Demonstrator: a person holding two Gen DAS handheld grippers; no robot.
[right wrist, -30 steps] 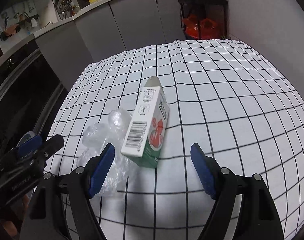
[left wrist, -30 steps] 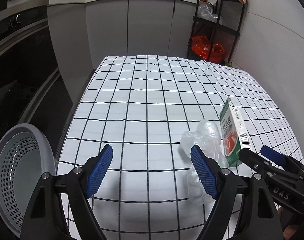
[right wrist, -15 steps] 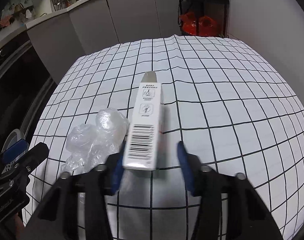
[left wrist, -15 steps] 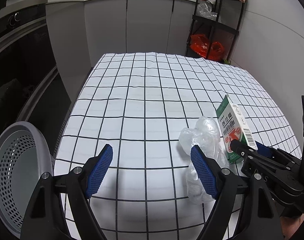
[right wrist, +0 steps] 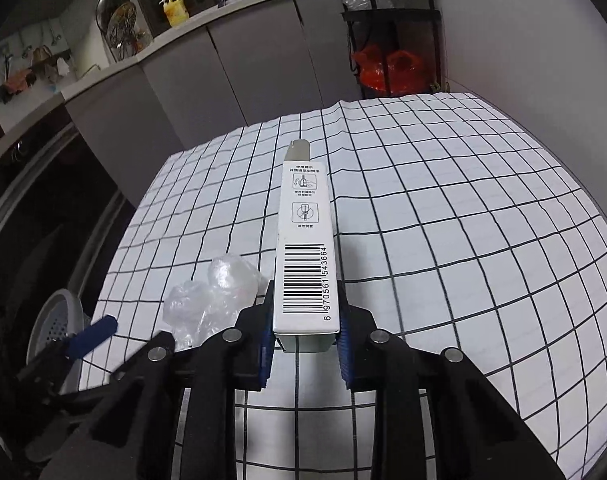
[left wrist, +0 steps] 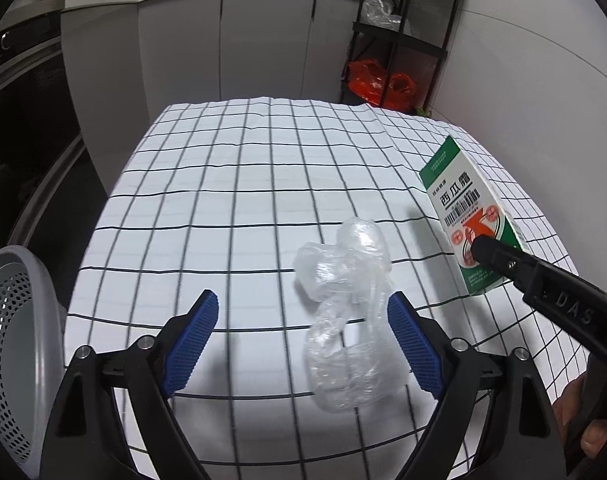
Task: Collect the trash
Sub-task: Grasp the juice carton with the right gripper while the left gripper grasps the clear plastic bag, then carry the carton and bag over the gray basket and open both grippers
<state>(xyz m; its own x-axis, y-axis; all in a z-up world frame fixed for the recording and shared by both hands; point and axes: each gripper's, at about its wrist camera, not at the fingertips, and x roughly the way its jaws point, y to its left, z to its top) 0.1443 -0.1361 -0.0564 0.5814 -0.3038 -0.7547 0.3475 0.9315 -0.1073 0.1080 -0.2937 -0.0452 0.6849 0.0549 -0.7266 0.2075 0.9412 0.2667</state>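
My right gripper (right wrist: 305, 334) is shut on a green and white carton box (right wrist: 305, 256) and holds it off the checked tablecloth; the box also shows at the right of the left wrist view (left wrist: 469, 216). A crumpled clear plastic wrapper (left wrist: 349, 308) lies on the cloth just ahead of my left gripper (left wrist: 303, 344), which is open and empty, its right pad beside the wrapper. The wrapper also shows left of the box in the right wrist view (right wrist: 211, 300).
A grey perforated waste basket (left wrist: 11, 360) stands off the table's left edge. The checked tablecloth (left wrist: 243, 184) covers the table. Grey cabinets, a black rack with red bags (left wrist: 379, 84) and a white wall stand behind and to the right.
My right gripper has closed on the carton box and lifted it. My left gripper has moved slightly toward the plastic wrapper and stays open.
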